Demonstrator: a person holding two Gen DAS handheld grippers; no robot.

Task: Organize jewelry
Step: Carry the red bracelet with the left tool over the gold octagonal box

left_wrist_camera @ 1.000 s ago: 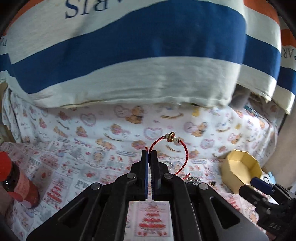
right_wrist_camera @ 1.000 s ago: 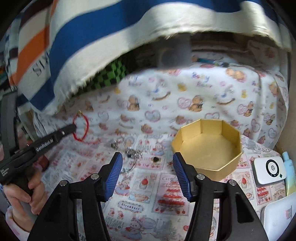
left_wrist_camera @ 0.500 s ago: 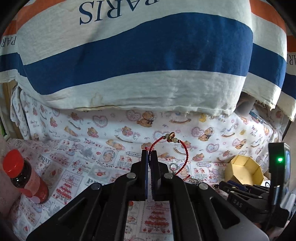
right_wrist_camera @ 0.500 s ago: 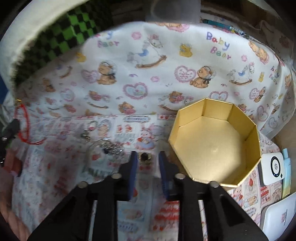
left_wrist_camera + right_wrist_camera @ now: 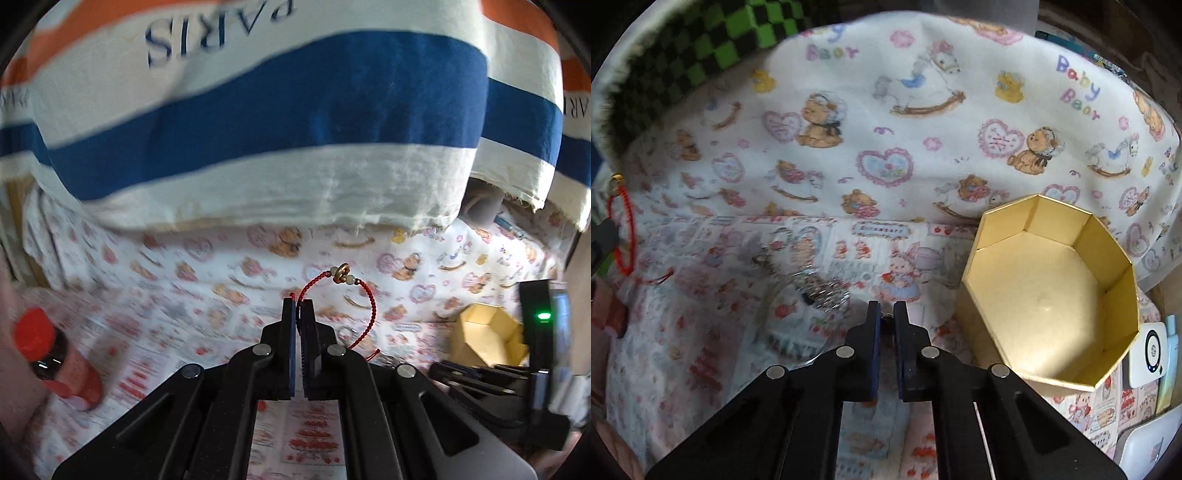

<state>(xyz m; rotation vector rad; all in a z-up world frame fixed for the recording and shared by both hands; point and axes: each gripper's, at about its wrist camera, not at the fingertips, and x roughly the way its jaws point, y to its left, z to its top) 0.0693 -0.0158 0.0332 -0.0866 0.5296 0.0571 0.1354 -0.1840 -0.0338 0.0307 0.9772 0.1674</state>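
My left gripper (image 5: pixel 298 304) is shut on a red cord bracelet (image 5: pixel 369 299) with a gold bead, held up above the printed cloth; it also shows at the left edge of the right wrist view (image 5: pixel 622 225). My right gripper (image 5: pixel 885 308) is closed down low on the cloth around a small dark ring (image 5: pixel 885 317) that sits between its fingertips. A pile of silver chain jewelry (image 5: pixel 820 290) lies just left of it. The empty gold octagonal box (image 5: pixel 1049 291) stands to its right, and appears at the right in the left wrist view (image 5: pixel 484 336).
A red-capped bottle (image 5: pixel 48 354) stands at the left. A white device (image 5: pixel 1148 350) and other items lie right of the box. A striped cloth (image 5: pixel 258 110) hangs over the back. A green checkered fabric (image 5: pixel 701 48) is at the upper left.
My right gripper dropped toward the cloth and closed from wide open to nearly shut around the small ring. My left gripper stayed shut on the bracelet and shifted slightly.
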